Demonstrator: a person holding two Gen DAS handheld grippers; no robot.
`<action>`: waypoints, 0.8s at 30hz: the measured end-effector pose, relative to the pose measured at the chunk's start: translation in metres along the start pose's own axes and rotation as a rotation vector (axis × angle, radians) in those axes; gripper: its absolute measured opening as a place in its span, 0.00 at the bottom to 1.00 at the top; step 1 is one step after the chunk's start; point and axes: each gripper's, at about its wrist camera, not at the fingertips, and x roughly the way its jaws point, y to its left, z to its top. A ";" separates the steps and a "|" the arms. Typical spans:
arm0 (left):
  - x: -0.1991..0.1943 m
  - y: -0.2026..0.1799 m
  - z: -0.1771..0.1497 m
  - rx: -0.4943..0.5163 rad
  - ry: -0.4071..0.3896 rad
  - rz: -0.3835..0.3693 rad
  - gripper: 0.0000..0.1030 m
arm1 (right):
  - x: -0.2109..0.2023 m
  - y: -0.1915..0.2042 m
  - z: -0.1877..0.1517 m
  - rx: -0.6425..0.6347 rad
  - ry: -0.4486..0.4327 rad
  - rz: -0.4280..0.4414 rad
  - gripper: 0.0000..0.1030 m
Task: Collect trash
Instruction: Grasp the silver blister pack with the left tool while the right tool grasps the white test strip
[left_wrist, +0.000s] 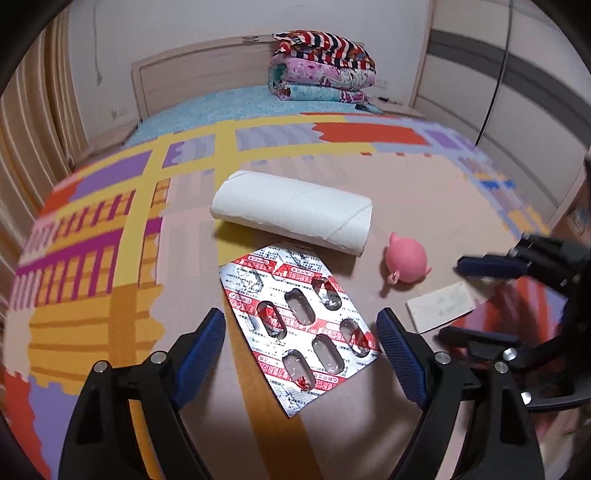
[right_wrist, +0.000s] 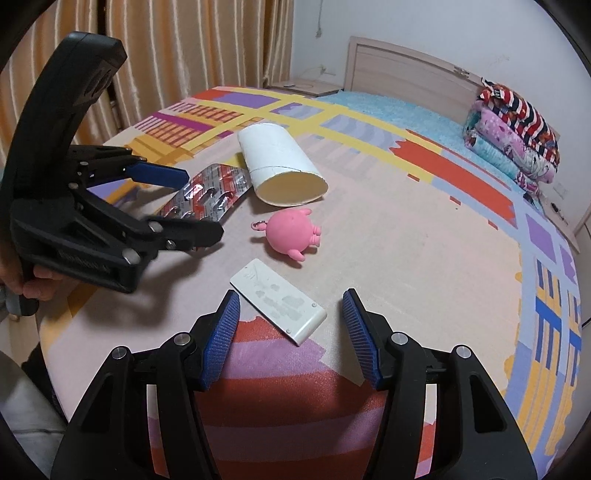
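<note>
An empty pill blister pack (left_wrist: 299, 328), silver with red print, lies on the patterned bed cover between the open jaws of my left gripper (left_wrist: 301, 332); it also shows in the right wrist view (right_wrist: 207, 195). A white cardboard tube (left_wrist: 291, 212) lies behind it (right_wrist: 280, 170). A pink pig toy (left_wrist: 406, 264) (right_wrist: 293, 234) lies to the right. A flat white remote-like slab (right_wrist: 279, 299) lies just ahead of my open, empty right gripper (right_wrist: 290, 319); it also shows in the left wrist view (left_wrist: 439, 308). The left gripper (right_wrist: 195, 201) appears in the right wrist view, the right gripper (left_wrist: 465, 299) in the left wrist view.
The colourful bed cover (left_wrist: 110, 229) spans the bed. Folded blankets (left_wrist: 321, 70) are stacked by the wooden headboard (left_wrist: 192, 74). Curtains (right_wrist: 166, 55) hang beside the bed. A nightstand (right_wrist: 303, 86) stands at the far corner. The bed's edge is near me.
</note>
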 end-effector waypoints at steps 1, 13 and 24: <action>0.001 -0.005 -0.001 0.026 -0.002 0.021 0.77 | -0.001 0.000 0.000 -0.002 -0.002 0.000 0.43; -0.010 0.008 -0.009 0.002 -0.021 -0.013 0.55 | -0.008 0.008 -0.005 0.016 -0.013 0.012 0.24; -0.048 0.011 -0.024 0.009 -0.071 -0.034 0.56 | -0.021 0.026 -0.009 0.023 -0.020 -0.006 0.23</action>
